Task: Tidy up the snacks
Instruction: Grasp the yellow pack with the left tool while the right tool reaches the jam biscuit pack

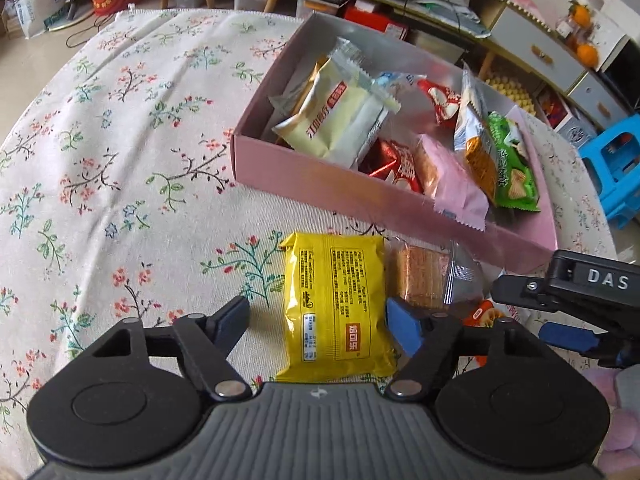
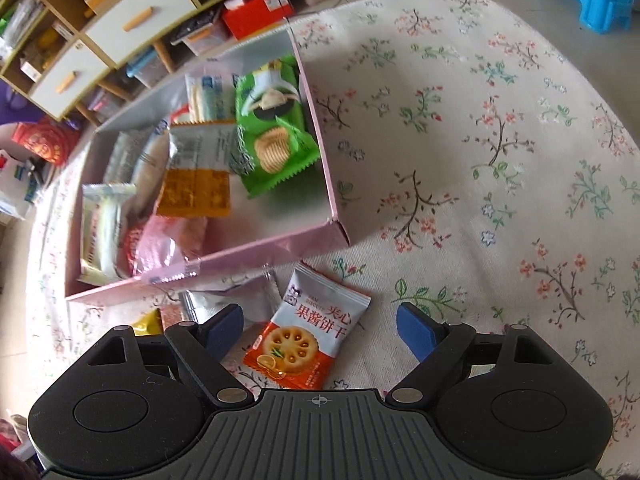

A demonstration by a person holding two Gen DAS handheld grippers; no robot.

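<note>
A yellow snack packet [image 1: 336, 308] lies flat on the floral tablecloth, between the fingers of my left gripper [image 1: 320, 324]. The right pad [image 1: 404, 328] is at the packet's edge and the left pad [image 1: 232, 320] stands clear of it, so the gripper is open. Beside it lies a clear-wrapped cracker pack [image 1: 424, 280]. My right gripper [image 2: 320, 328] is open over a red-and-white jam biscuit packet [image 2: 308, 332], its pads apart from the packet. Just beyond both stands the pink box [image 1: 320, 188] [image 2: 240, 256], holding several snacks.
The floral tablecloth [image 2: 480, 160] covers a round table whose edge curves away behind the box. A blue stool [image 1: 616, 168] and low shelves with drawers [image 2: 120, 24] stand on the floor beyond. The right gripper's body [image 1: 584, 284] sits close to the left one's right side.
</note>
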